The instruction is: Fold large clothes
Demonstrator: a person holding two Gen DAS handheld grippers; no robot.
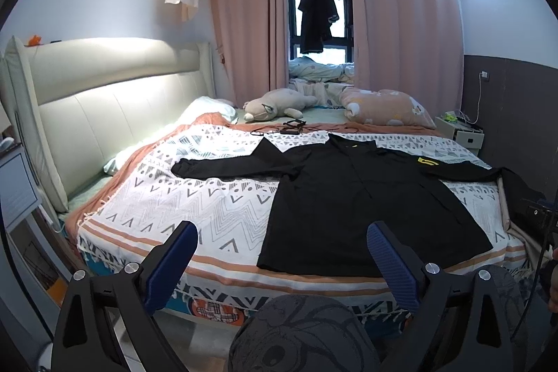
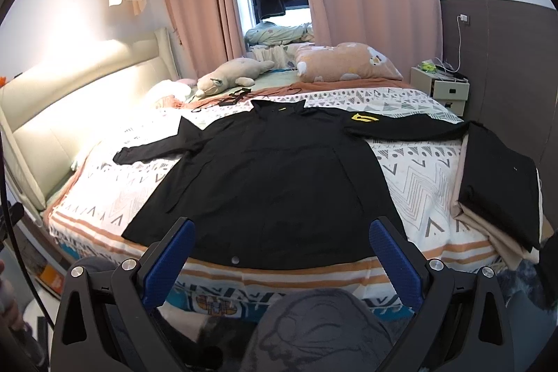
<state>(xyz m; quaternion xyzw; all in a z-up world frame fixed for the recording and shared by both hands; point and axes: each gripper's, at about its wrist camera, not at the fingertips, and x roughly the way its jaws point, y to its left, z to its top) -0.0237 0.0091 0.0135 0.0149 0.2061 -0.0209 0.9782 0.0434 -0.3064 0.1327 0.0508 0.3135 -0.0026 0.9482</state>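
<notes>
A large black long-sleeved jacket lies spread flat on the patterned bedspread, both sleeves stretched out sideways and a yellow logo on its right sleeve. It also shows in the right wrist view. My left gripper is open and empty, held above the bed's near edge, in front of the jacket's lower left hem. My right gripper is open and empty, held just in front of the middle of the hem.
A folded black garment on beige cloth lies at the bed's right edge. A plush toy, a pink pillow and cables with glasses lie at the far side. A padded headboard runs along the left. A nightstand stands at the far right.
</notes>
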